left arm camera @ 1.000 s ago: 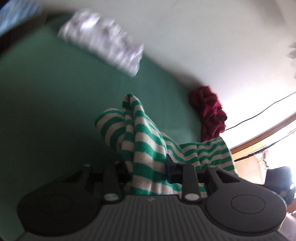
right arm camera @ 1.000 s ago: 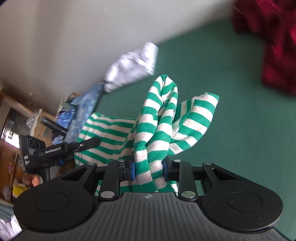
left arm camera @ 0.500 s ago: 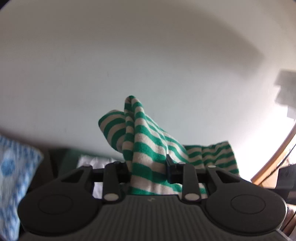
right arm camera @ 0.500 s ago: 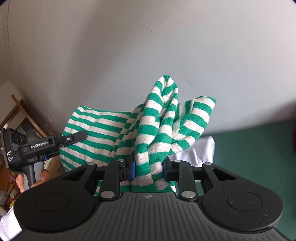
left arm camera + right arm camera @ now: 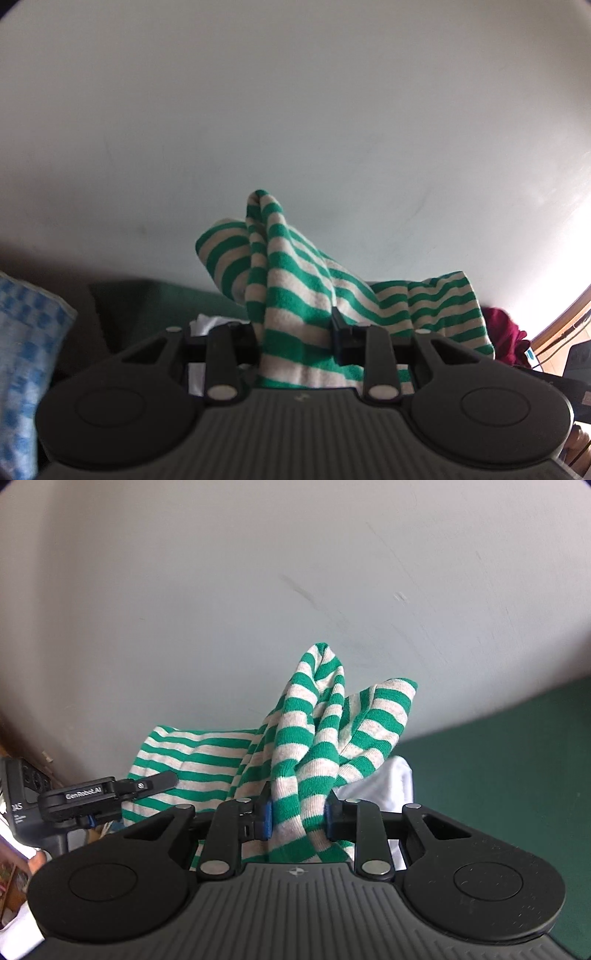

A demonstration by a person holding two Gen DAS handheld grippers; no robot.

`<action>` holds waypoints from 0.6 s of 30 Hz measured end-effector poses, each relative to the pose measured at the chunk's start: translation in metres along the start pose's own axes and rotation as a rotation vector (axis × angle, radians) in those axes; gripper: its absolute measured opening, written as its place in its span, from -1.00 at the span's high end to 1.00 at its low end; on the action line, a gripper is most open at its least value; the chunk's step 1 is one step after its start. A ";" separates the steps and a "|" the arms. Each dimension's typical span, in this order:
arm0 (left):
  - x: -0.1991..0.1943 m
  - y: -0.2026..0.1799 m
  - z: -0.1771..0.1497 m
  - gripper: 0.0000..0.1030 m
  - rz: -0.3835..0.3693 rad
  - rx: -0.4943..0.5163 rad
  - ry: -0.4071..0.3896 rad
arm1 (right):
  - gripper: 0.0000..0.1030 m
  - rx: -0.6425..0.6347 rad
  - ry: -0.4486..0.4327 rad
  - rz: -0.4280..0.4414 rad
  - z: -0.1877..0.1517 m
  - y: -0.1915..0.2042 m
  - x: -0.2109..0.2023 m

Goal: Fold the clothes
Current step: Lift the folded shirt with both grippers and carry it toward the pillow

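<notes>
A green-and-white striped garment point(image 5: 291, 280) point(image 5: 317, 734) hangs in the air in front of a pale wall, held by both grippers. My left gripper point(image 5: 295, 332) is shut on one bunched corner of it. My right gripper point(image 5: 297, 814) is shut on another bunched corner. In the right wrist view the left gripper point(image 5: 147, 786) shows at the left, pinching the cloth's far edge, with a hand point(image 5: 35, 862) below it. The cloth stretches between the two grippers; its lower part is hidden behind the gripper bodies.
A green surface point(image 5: 517, 775) point(image 5: 159, 299) lies below, with a white garment point(image 5: 391, 782) point(image 5: 207, 323) on it. A dark red garment point(image 5: 504, 332) sits at the right, a blue checked cloth point(image 5: 26, 350) at the left. A wooden frame edge point(image 5: 561, 317) runs at the far right.
Both grippers rose and tilted up with the striped garment, so the wall fills the views. Since half a second ago they have tipped slightly down; more green surface and the red garment show.
</notes>
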State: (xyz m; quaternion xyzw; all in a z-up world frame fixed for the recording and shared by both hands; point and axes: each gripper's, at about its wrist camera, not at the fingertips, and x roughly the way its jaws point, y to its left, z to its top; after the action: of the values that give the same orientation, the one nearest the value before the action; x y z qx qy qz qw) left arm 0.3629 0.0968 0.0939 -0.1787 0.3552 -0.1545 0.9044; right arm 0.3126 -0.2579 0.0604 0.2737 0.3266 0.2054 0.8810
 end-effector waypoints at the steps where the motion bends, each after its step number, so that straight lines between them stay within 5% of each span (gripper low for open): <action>1: 0.007 0.006 -0.004 0.41 -0.001 -0.008 0.004 | 0.50 0.010 0.000 -0.009 -0.004 -0.008 0.008; 5: 0.033 0.032 -0.020 0.37 -0.004 -0.039 0.018 | 0.51 0.004 -0.008 -0.043 -0.019 -0.037 0.039; 10: 0.067 0.064 -0.041 -0.24 -0.008 -0.079 0.036 | 0.43 0.011 -0.021 -0.061 -0.037 -0.067 0.055; 14: 0.063 0.065 -0.041 -0.26 0.011 -0.028 0.005 | 0.04 0.052 -0.045 -0.056 -0.039 -0.080 0.043; 18: 0.020 0.061 -0.040 -0.20 0.088 0.079 -0.128 | 0.12 0.015 -0.190 -0.149 -0.037 -0.073 0.001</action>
State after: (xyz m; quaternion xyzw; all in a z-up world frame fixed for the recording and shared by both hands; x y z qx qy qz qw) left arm 0.3584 0.1344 0.0278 -0.1364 0.2980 -0.1167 0.9375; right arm 0.3014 -0.2999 -0.0086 0.2734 0.2626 0.1098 0.9188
